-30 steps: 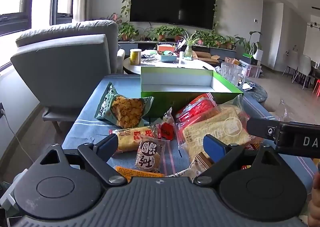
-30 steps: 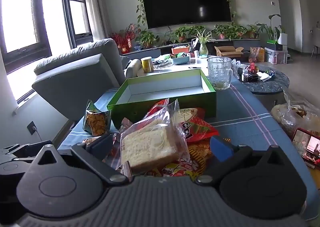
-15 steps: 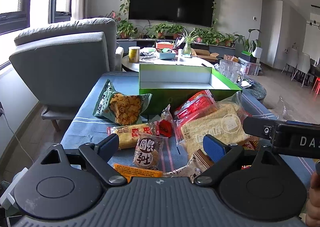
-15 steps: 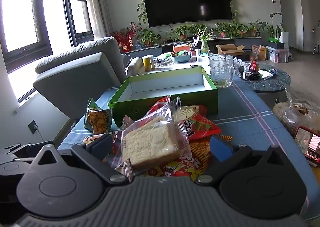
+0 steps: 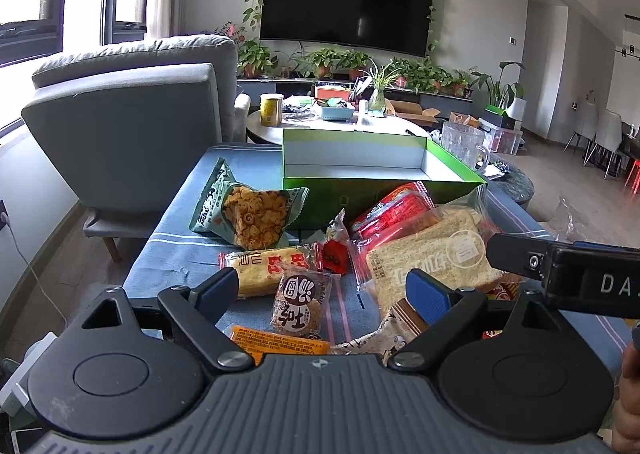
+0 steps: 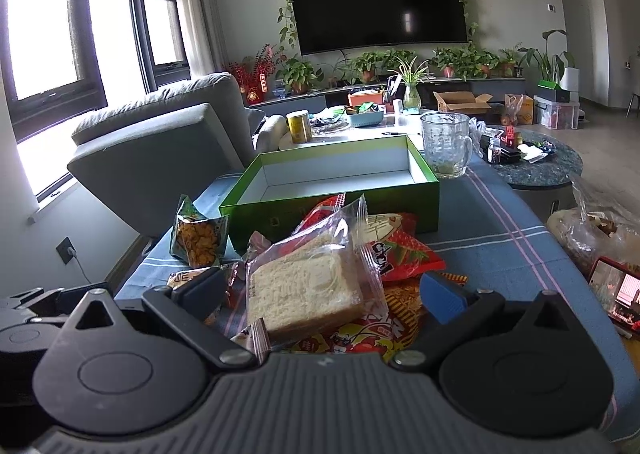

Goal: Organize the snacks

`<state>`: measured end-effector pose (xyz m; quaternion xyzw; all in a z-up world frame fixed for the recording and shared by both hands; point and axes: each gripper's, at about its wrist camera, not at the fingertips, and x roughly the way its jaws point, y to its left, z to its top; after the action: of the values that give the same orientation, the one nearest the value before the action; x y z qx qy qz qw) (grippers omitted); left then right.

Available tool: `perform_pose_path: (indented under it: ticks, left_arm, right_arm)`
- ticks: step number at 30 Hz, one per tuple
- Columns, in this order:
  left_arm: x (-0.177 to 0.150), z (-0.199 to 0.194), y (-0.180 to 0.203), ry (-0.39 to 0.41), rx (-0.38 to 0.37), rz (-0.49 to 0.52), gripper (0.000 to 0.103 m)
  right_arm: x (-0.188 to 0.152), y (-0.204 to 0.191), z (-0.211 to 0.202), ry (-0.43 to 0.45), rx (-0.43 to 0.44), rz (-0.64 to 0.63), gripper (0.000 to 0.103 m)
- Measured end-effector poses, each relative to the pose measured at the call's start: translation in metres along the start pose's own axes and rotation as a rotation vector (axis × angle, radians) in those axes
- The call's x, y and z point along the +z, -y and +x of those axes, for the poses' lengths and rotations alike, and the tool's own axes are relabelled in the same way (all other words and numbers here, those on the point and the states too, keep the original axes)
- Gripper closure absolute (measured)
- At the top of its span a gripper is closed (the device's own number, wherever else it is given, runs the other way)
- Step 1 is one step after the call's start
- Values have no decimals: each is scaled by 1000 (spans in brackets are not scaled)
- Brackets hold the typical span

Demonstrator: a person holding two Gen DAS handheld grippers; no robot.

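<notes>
Snacks: bagged bread slice (image 6: 308, 290) between the right gripper (image 6: 320, 296) jaws, which stand apart, untouched. Left gripper (image 5: 322, 294) jaws apart over a round cake packet (image 5: 300, 304). All lie just before the green box (image 5: 384, 178); crisp bag (image 5: 250, 212) at its left.

A blue cloth with pale stripes (image 6: 500, 250) is covering the worktop. The box (image 6: 332, 210) is showing green outside, white inside. A red packet (image 5: 394, 210) is lying beside a green-patterned snack bag (image 5: 224, 202).
</notes>
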<state>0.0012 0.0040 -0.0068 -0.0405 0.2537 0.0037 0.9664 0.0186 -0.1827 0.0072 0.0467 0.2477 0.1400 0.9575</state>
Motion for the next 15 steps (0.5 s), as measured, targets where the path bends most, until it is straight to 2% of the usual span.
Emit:
perform_pose_path:
  ticks: [15]
  left_arm:
    - [-2, 1, -1, -10, -1, 4, 13]
  right_arm:
    - [3, 2, -2, 6, -8, 15, 7]
